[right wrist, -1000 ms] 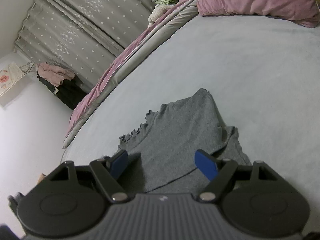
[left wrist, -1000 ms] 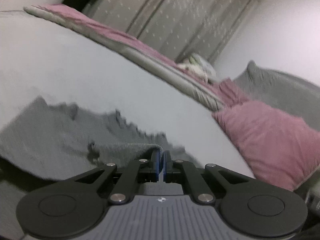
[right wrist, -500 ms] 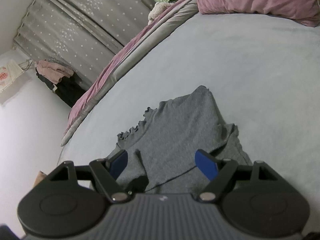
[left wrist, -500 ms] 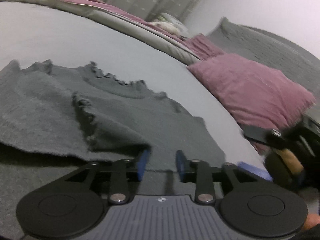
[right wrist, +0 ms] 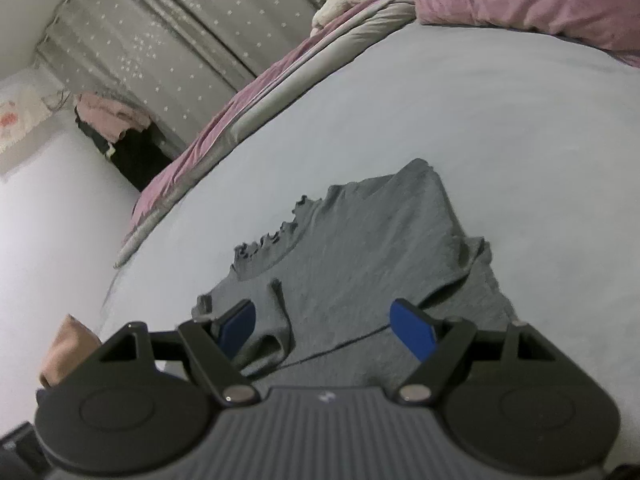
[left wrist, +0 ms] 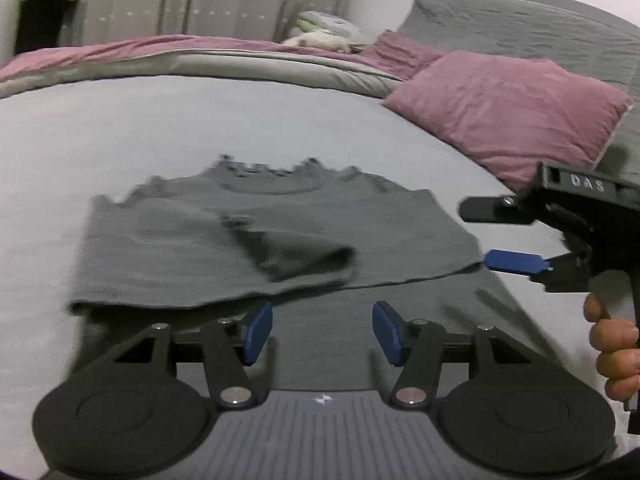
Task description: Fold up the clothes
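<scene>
1. Bed sheet [left wrist: 160, 128], pale grey, takes up most of both views, and a dark grey top [left wrist: 260, 236] with a ruffled neckline lies flat on it, its upper part folded down over its lower part.
2. The left gripper [left wrist: 322, 330] hovers just above the near part of the top; its blue-padded fingers [left wrist: 258, 332] are spread apart and nothing is between them.
3. A short ruffled sleeve [left wrist: 288, 248] lies folded inward across the middle of the top, just beyond the left gripper.
4. In the left wrist view the right gripper [left wrist: 516, 236] comes in from the right edge, one blue pad touching or almost touching the right corner of the folded layer; a hand [left wrist: 614, 352] grips its handle.
5. In the right wrist view the right gripper [right wrist: 324, 326] has its jaws wide apart and empty, low over the near edge of the dark grey top [right wrist: 360, 248].
6. The fold line runs as a dark edge across the fabric between the two blue pads [right wrist: 412, 334] in that view.
7. A pink pillow [left wrist: 508, 116] lies at the head of the bed, well apart from the top, with a grey headboard [left wrist: 520, 24] behind it.
8. A pink and grey duvet [left wrist: 200, 56] is bunched along the far side of the bed, in front of grey star-patterned curtains [right wrist: 168, 40].
9. Clothes [right wrist: 108, 120] hang in the corner beside the curtains.
</scene>
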Tool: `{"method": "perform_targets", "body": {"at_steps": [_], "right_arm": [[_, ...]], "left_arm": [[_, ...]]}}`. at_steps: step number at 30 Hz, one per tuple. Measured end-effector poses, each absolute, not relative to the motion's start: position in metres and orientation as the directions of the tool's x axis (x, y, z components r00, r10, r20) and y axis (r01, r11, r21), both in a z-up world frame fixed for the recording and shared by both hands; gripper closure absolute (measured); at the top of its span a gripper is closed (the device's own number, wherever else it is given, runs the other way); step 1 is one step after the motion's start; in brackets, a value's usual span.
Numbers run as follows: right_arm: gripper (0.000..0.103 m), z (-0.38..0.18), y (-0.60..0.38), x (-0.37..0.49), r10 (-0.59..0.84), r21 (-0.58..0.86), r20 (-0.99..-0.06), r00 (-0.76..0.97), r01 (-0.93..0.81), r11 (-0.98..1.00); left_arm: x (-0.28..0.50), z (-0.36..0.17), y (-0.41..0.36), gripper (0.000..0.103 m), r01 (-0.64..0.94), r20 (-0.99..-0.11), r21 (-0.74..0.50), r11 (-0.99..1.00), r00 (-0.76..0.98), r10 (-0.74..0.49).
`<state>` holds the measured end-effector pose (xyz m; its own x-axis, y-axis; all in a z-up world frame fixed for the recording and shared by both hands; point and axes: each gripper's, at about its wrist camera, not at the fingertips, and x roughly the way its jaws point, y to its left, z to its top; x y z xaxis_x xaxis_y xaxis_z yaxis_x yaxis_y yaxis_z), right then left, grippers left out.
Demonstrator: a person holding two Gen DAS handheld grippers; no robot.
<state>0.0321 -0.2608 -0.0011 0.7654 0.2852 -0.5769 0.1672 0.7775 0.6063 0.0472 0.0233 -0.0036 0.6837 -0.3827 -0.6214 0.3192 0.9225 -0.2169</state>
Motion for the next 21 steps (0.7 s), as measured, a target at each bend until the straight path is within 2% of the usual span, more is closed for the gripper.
{"method": "perform_targets", "body": {"at_steps": [4, 10, 21], "right_arm": [[0.025, 0.0, -0.244, 0.033, 0.263, 0.535, -0.602, 0.754, 0.136, 0.834], [0.024, 0.007, -0.199, 0.033, 0.251, 0.409, -0.611, 0.751, 0.028, 0.912], [0.02, 0.006, -0.098, 0.061, 0.219, 0.109, -0.603, 0.767, -0.193, 0.975]], "left_arm": [[0.044, -0.002, 0.04, 0.047, 0.254, -0.632, -0.162, 0.954, 0.716, -0.297], [0.053, -0.003, 0.073, 0.046, 0.082, -0.672, -0.145, 0.986, 0.723, -0.159], [0.058, -0.011, 0.102, 0.045, -0.018, -0.705, -0.209, 0.978, 0.696, -0.138]]}}
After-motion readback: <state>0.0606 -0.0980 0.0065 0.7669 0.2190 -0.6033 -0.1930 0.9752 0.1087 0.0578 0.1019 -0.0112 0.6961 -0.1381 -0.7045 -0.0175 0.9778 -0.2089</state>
